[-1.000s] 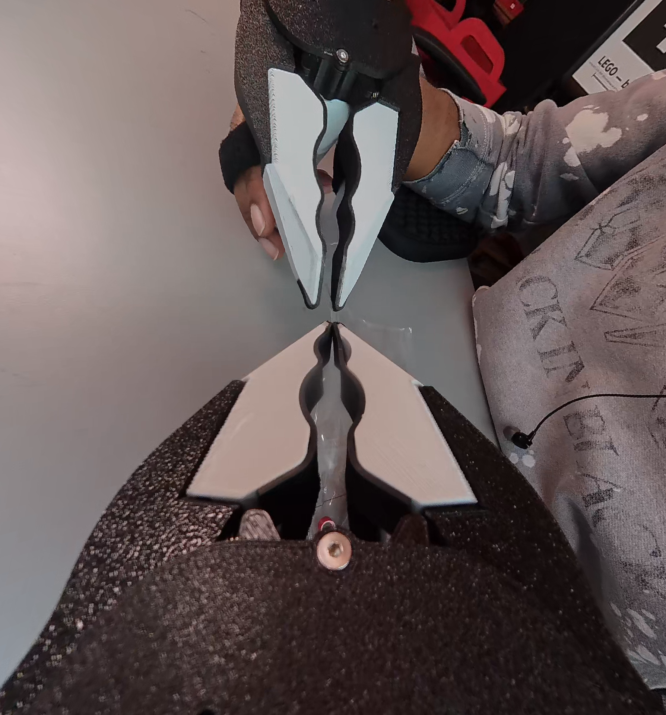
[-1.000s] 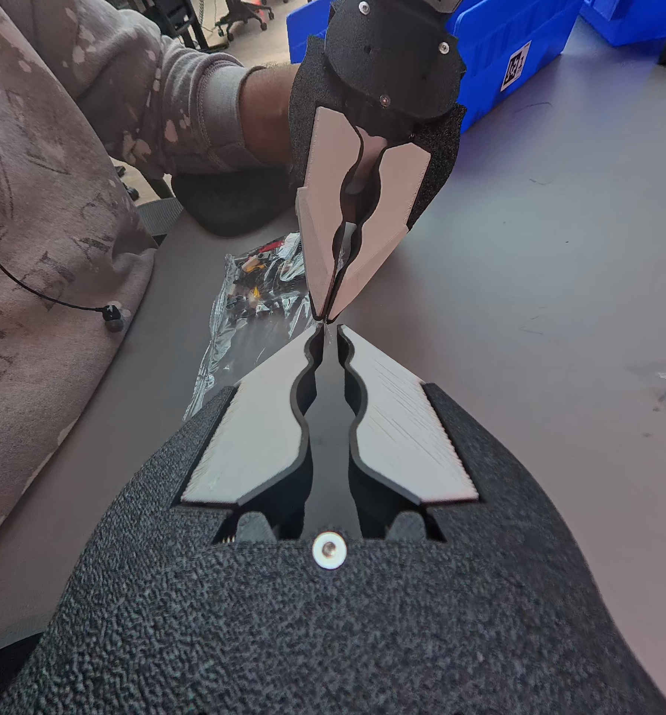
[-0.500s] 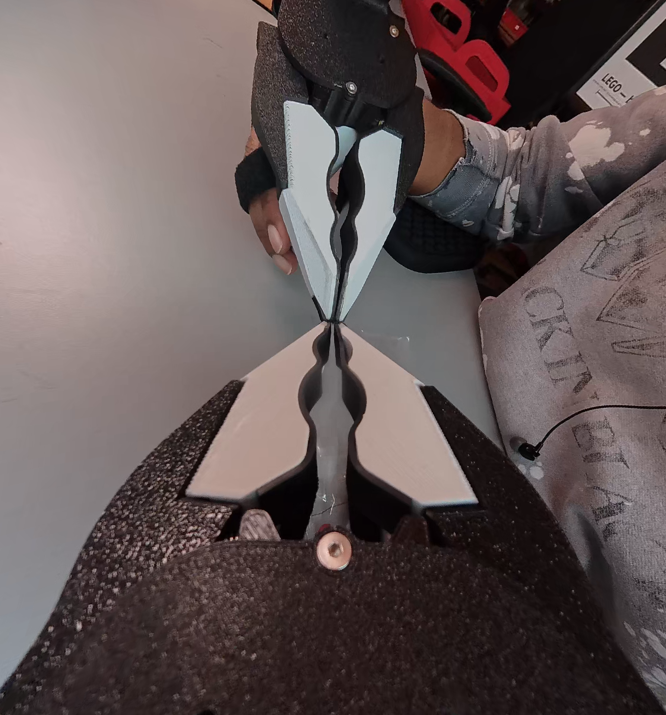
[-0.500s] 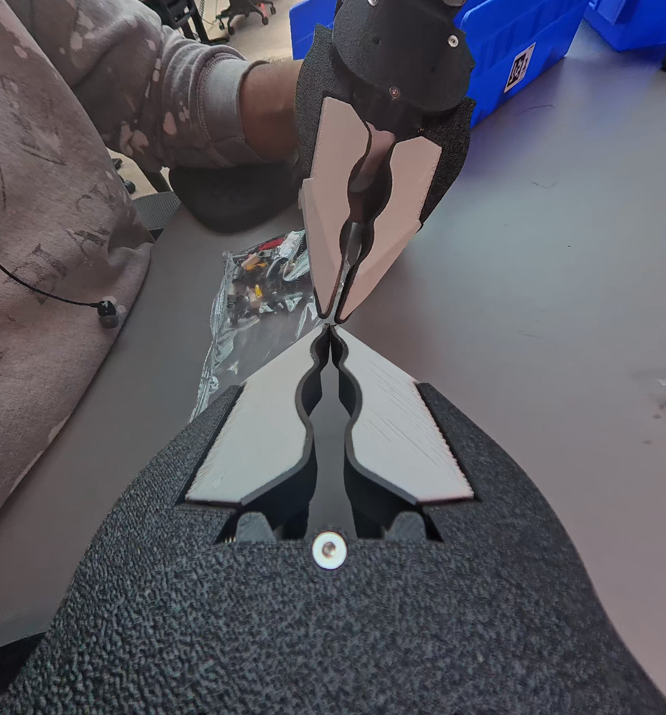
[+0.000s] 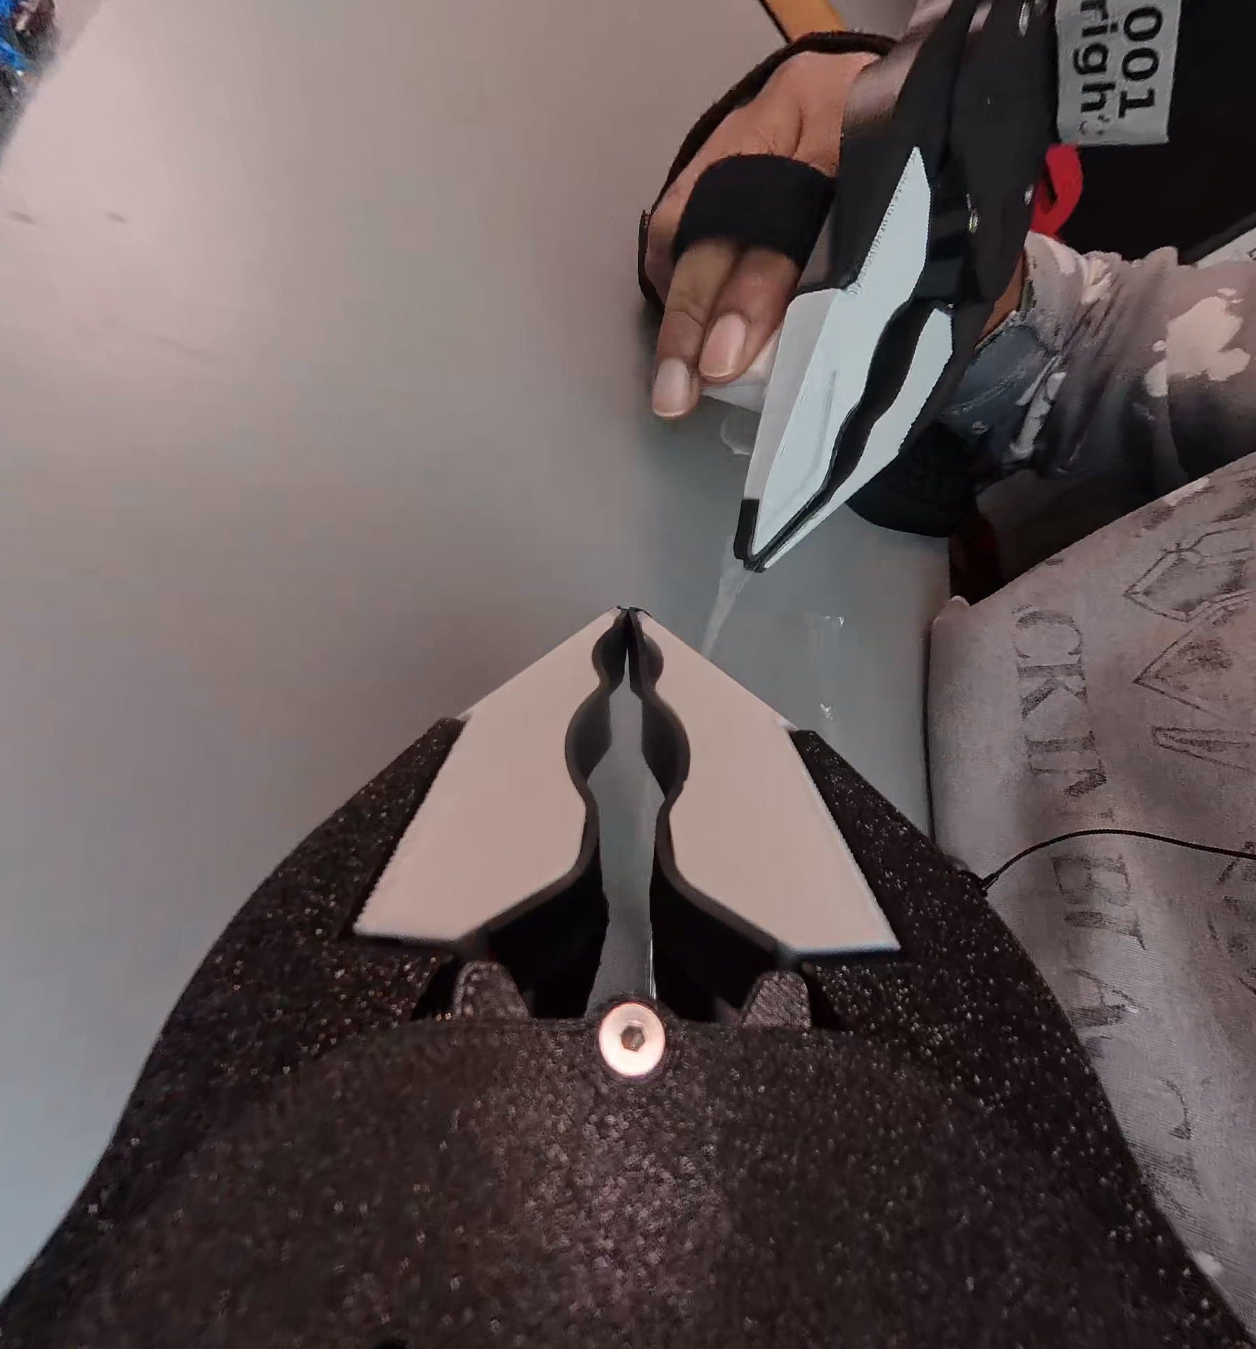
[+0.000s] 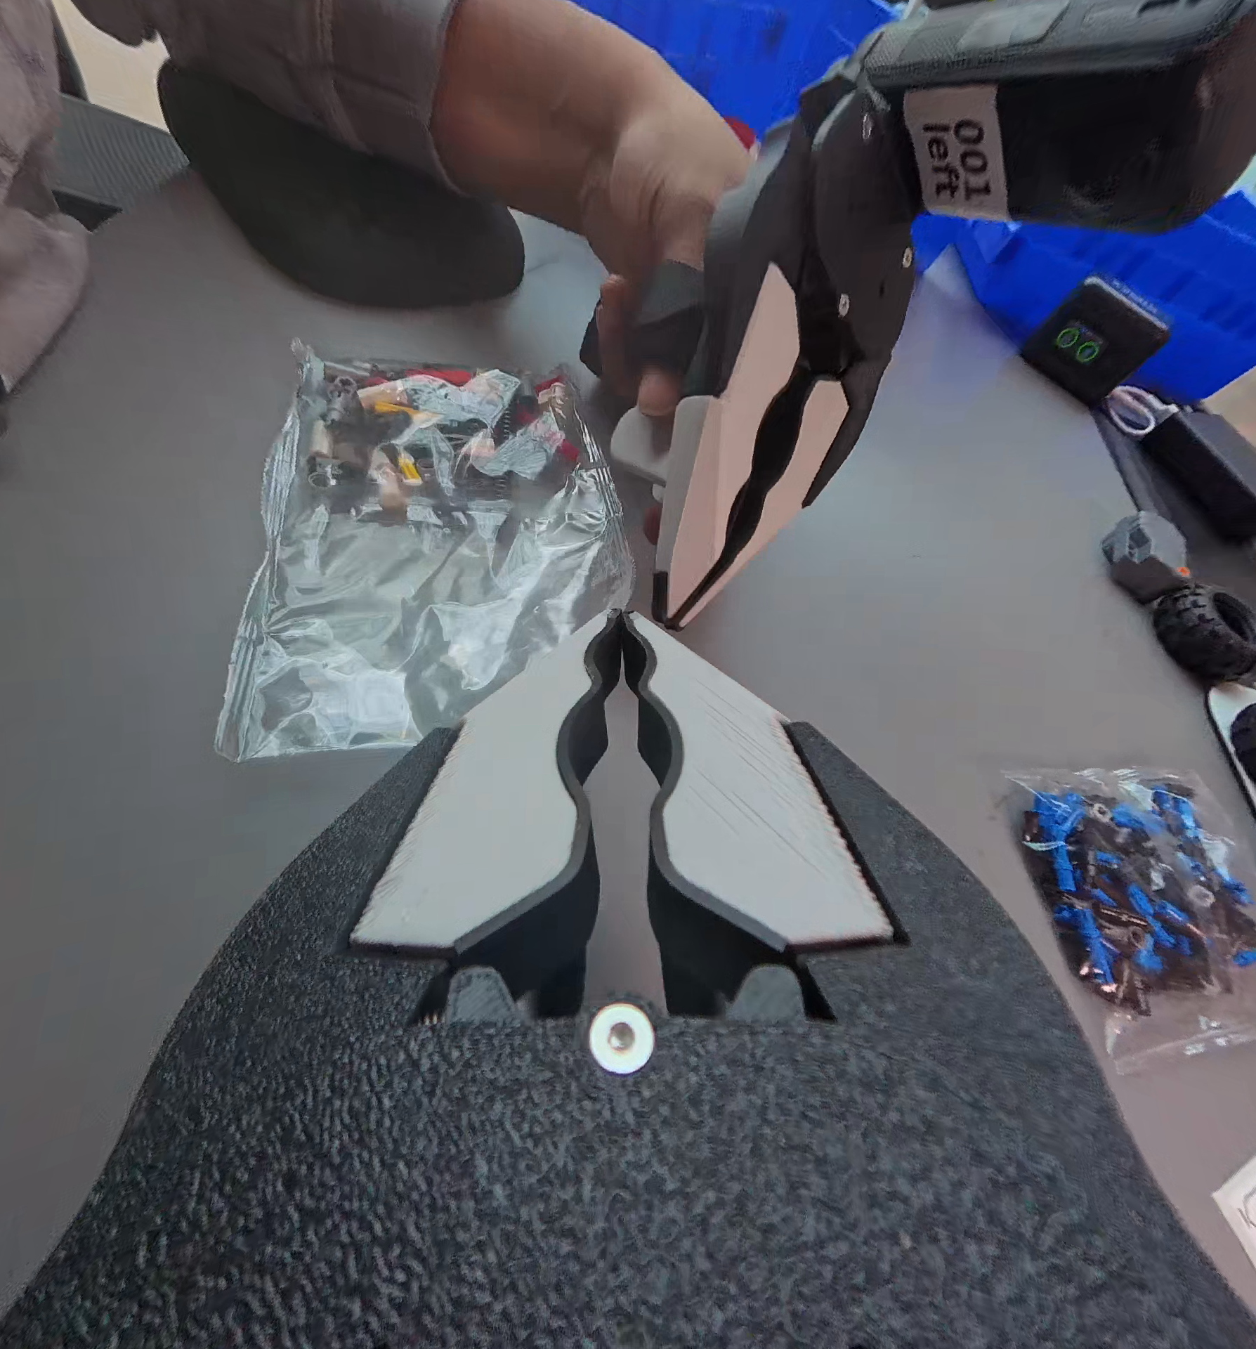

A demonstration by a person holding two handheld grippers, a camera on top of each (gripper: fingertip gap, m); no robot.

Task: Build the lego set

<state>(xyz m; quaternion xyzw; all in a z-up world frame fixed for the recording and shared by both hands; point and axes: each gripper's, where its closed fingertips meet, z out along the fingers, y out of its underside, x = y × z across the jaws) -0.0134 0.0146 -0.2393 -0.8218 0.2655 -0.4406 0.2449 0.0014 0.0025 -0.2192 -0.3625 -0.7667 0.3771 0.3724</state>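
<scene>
A clear plastic bag (image 6: 421, 555) of small red, yellow and dark Lego parts lies on the grey table (image 6: 902, 584), left of both grippers. My right gripper (image 6: 621, 619) is shut on the bag's near right corner. In the left wrist view the right gripper (image 5: 753, 566) hangs from the upper right, and a clear strip of the bag (image 5: 720, 613) trails from its tips. My left gripper (image 5: 625, 612) is shut, with thin film showing between its fingers. In the right wrist view its tip (image 6: 665, 622) sits right beside mine at the bag's corner.
A second bag of blue and black parts (image 6: 1136, 898) lies at the right, with black tyres (image 6: 1209, 642) and a small grey part beyond it. Blue bins (image 6: 1194, 292), a small black device (image 6: 1092, 343) and cables stand behind. The person's torso (image 5: 1121, 803) borders the table edge.
The grippers were tip to tip in line on the bag's top edge. They have swung apart at an angle, and a plastic strip now stretches from the right gripper. Both stay shut.
</scene>
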